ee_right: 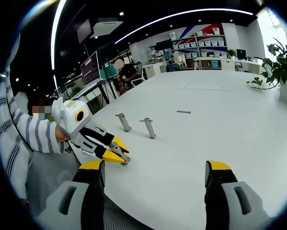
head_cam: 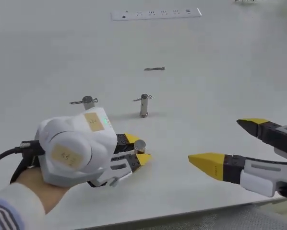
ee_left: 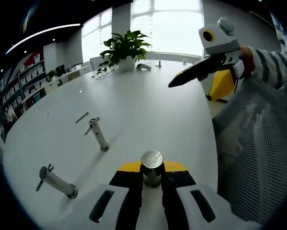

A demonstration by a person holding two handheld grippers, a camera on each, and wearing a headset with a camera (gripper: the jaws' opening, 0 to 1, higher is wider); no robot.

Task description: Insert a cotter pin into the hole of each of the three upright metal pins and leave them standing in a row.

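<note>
My left gripper is shut on a short metal pin, which stands upright on the white table near its front edge. Two more metal pins stand behind it, each with a cotter pin through its top: one at the left, one in the middle. A loose cotter pin lies flat farther back. My right gripper hovers open and empty at the right, apart from all pins.
A white power strip lies at the table's far edge. A potted plant stands at one end of the table. The table's front edge runs just below both grippers. A person sits beyond the table in the right gripper view.
</note>
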